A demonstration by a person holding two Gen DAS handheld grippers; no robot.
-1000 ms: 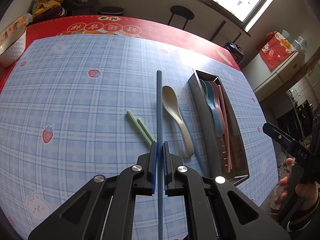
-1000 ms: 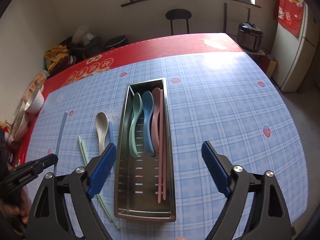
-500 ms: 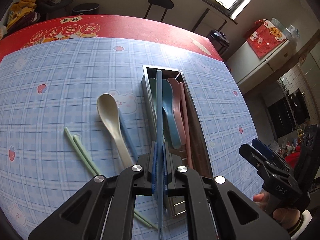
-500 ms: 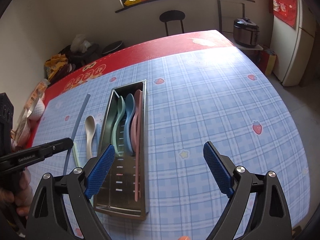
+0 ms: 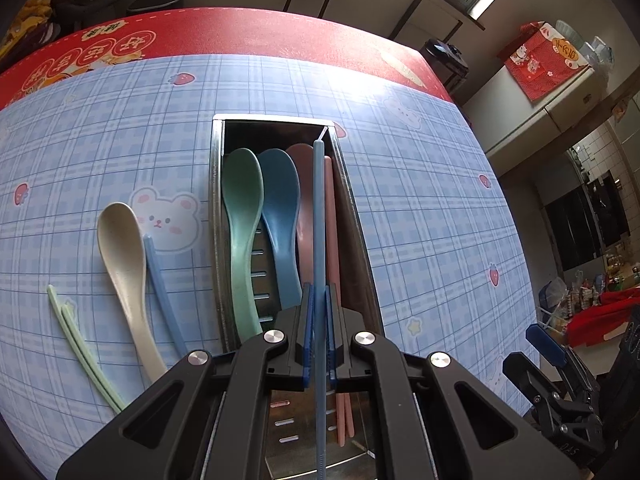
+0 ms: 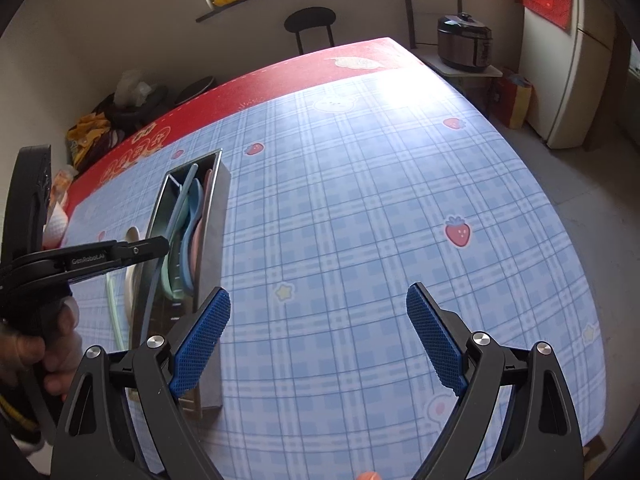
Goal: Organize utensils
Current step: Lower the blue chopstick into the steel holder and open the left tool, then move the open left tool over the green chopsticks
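My left gripper (image 5: 318,308) is shut on a long blue chopstick (image 5: 318,208) and holds it lengthwise above the metal utensil tray (image 5: 218,200). Inside the tray lie a green spoon (image 5: 240,200), a blue spoon (image 5: 280,200), a pink spoon (image 5: 304,160) and pink chopsticks (image 5: 333,220). Left of the tray on the table lie a beige spoon (image 5: 120,248), a second blue chopstick (image 5: 160,276) and a pair of green chopsticks (image 5: 76,332). My right gripper (image 6: 318,340) stands open and empty over the cloth, right of the tray (image 6: 212,240). The left gripper (image 6: 120,252) shows there too.
The table carries a blue checked cloth (image 6: 360,200) with a red border at the far side. A stool (image 6: 310,24) and a rice cooker (image 6: 464,40) stand beyond the table. A person's hand (image 6: 24,352) holds the left gripper's handle.
My left gripper has carried the blue chopstick rightward, from over the beige spoon to over the tray. My right gripper has shifted right, so the tray now sits at its left.
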